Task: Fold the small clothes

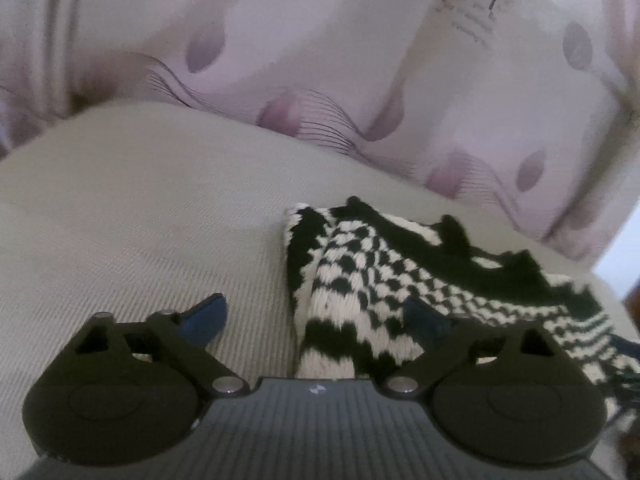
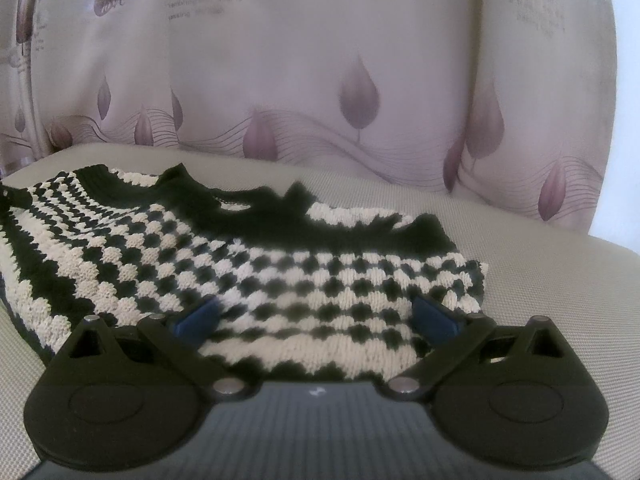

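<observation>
A small black-and-white checkered knit garment (image 2: 280, 272) lies flat on a beige cushion (image 2: 540, 272), its black neckline at the far side. My right gripper (image 2: 316, 316) is open, its blue fingertips (image 2: 196, 318) spread over the garment's near hem. In the left wrist view the same garment (image 1: 380, 280) lies to the right, its left edge folded into a thick roll. My left gripper (image 1: 316, 320) is open and straddles that near left edge, with one fingertip (image 1: 204, 316) over bare cushion (image 1: 140, 220). Neither gripper holds anything.
A pinkish fabric backrest (image 2: 320, 60) with purple leaf prints rises right behind the cushion and also shows in the left wrist view (image 1: 320, 40). The cushion's edge falls away at the far right (image 2: 624, 256).
</observation>
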